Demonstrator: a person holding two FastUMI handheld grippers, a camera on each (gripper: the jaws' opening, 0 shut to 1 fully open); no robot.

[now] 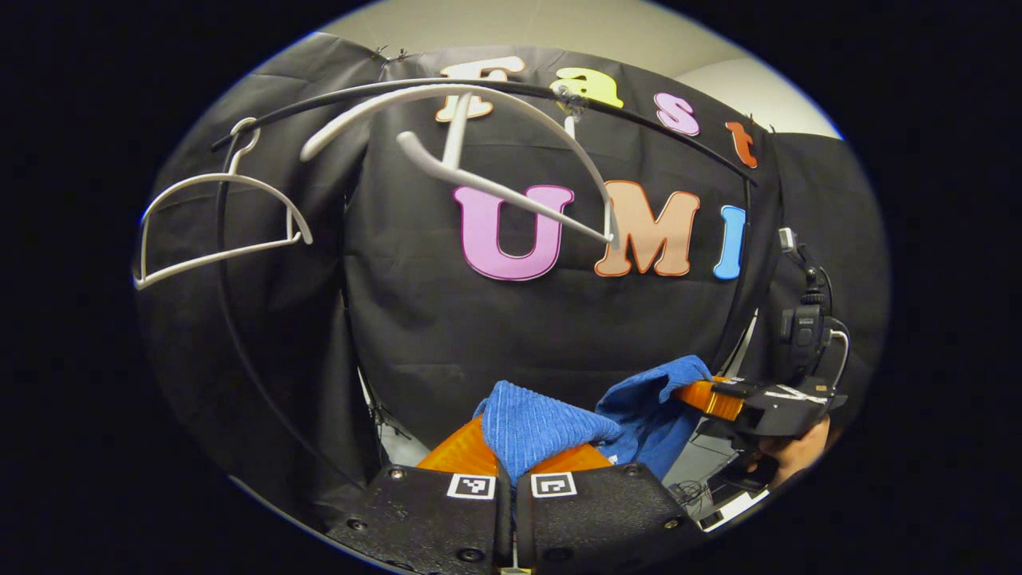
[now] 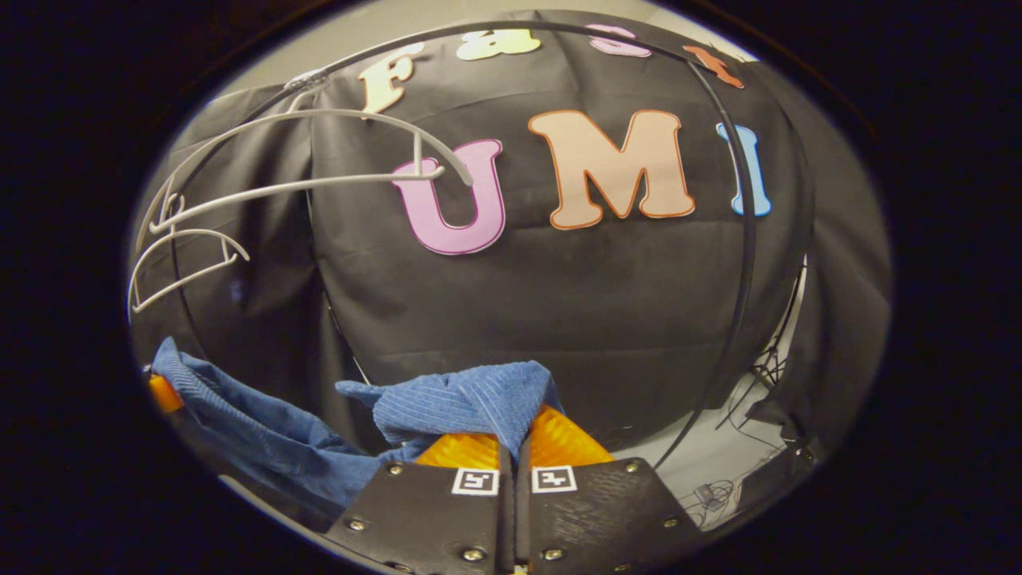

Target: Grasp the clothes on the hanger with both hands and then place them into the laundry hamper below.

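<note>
Below the black rail point(image 1: 495, 84), left gripper view: blue garment point(image 1: 531, 427), ribbed knit, bunched into a soft peak between the left gripper point(image 1: 513, 463) fingers, which are pressed together on the fold. Cloth runs right of that peak in a slack band to the right gripper point(image 1: 703, 397), farther off, held by a hand point(image 1: 798, 451) partly cut by the edge; its fingers meet on a corner of the fabric. Garment hangs well under the rail and clear of the near white hanger point(image 1: 479, 160), thin rounded plastic, tilted, bare. Second white hanger point(image 1: 215, 224) left of it on the same rail, also bare. Rail is a thin dark tube bending down both sides. Garment's lower part hidden behind the gripper bodies. Right gripper view: same blue knit point(image 2: 467, 403) folded over the right gripper point(image 2: 515, 447), fingers clamped tight on it with no gap. Thinner, smoother-looking cloth trails left and down from the rail's left post toward the left gripper point(image 2: 164, 393), mostly cut off at the edge; grip there hard to make out. Both hangers point(image 2: 319, 152) sit up left under the rail point(image 2: 746, 239).
</note>
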